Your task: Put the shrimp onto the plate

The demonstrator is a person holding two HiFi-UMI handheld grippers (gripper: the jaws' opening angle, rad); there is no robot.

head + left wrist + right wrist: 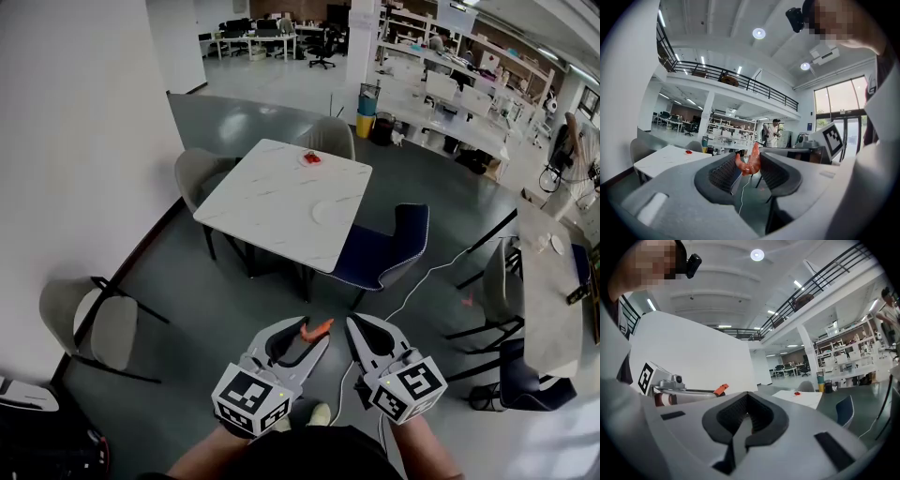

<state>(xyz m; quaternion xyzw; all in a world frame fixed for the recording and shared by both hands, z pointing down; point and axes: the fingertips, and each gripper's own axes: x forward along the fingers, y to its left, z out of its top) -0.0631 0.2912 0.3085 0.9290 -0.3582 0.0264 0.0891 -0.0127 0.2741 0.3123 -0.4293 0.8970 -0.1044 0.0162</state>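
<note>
Looking down from the head view, most of what I've got is grey floor [187, 291] in a big open office. The white marble table [272, 202] sits well ahead of me, with a navy chair [394, 246] tucked at its near right corner and a grey chair [192, 178] on its left side. Another grey chair [89, 323] stands on its own down at the left by the wall. The plate [330, 212] is pale and easy to miss; it's on the right part of the tabletop, and nothing is lying on it as far as I can see. A small red item [310, 157] sits at the table's far edge, but it's too small to make out what it is. Both tongs are close in at the bottom of the view and point toward the table. The left gripper [309, 339] is pinching the shrimp [319, 328] right at its tips. In the left gripper view the orange shrimp [750, 160] hangs between the ribbed pads [724, 173], up in the air over the floor and well apart from the plate. The right gripper [361, 333] is just beside it. In its own view the right gripper [746, 401] has its jaws pressed together with nothing in them.
</note>
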